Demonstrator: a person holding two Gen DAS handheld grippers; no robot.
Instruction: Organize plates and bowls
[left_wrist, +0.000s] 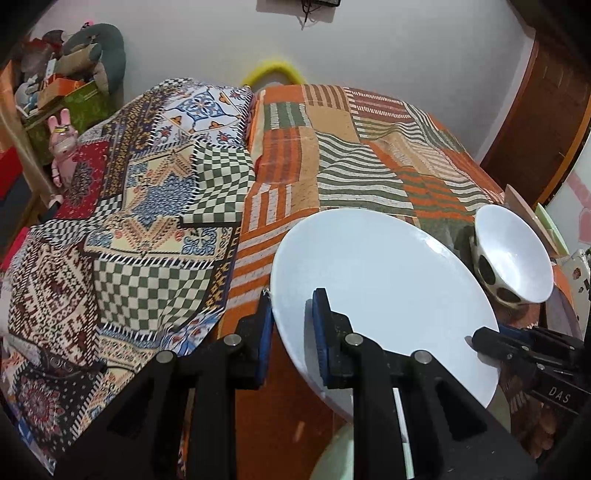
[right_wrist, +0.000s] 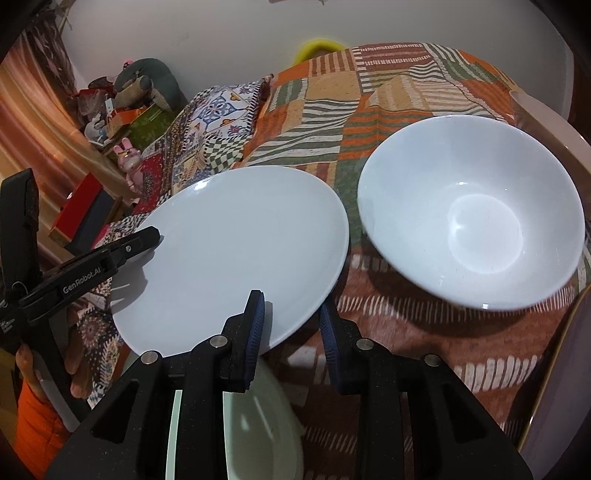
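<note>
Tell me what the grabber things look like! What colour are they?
Both are chunky black plastic grippers, the left gripper and the right gripper, with ribbed blue rubber pads on the fingers and round silver pins. One has white "GenRobot.AI" lettering. An orange sleeve covers the person's arm.

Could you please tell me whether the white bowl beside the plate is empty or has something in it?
Empty. The right wrist view looks straight into the white bowl and shows only its bare, glossy white inside.
</note>
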